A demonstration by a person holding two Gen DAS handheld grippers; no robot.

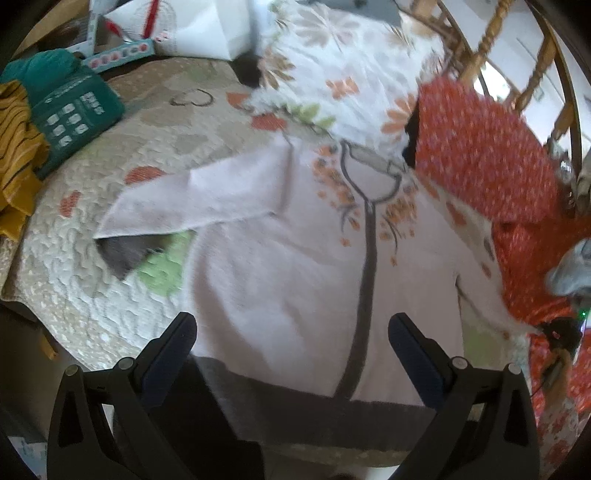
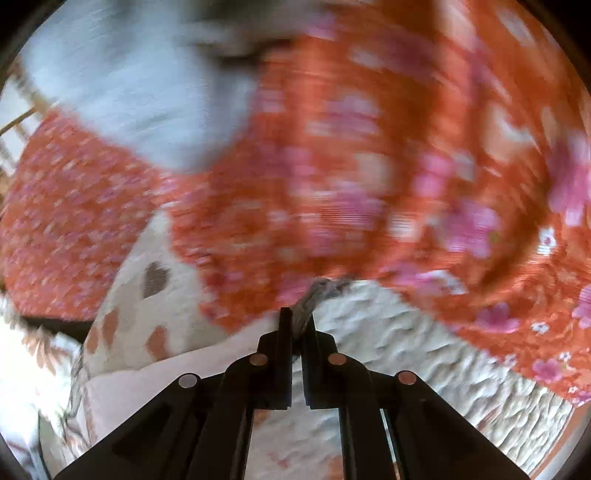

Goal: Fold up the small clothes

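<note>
A small pale pink jacket (image 1: pixel 280 280) with a grey zip band, grey hem and orange flower print lies flat on a quilted bed cover (image 1: pixel 74 229). Its left sleeve (image 1: pixel 177 199) is folded across with a grey cuff showing. My left gripper (image 1: pixel 291 332) is open, hovering over the jacket's lower part near the hem. My right gripper (image 2: pixel 297 321) is shut on a grey cuff or edge of cloth (image 2: pixel 314 295) at the jacket's right side, close to an orange floral garment (image 2: pixel 332 166). The pink jacket (image 2: pixel 166 384) shows at its lower left.
The orange floral garment (image 1: pixel 491 158) lies at the right. A floral pillow (image 1: pixel 332 74) sits at the back, a wooden headboard (image 1: pixel 495 33) behind. A teal box (image 1: pixel 74 114) and yellow striped cloth (image 1: pixel 14 147) lie at left. A white bag (image 1: pixel 207 29) stands at the back.
</note>
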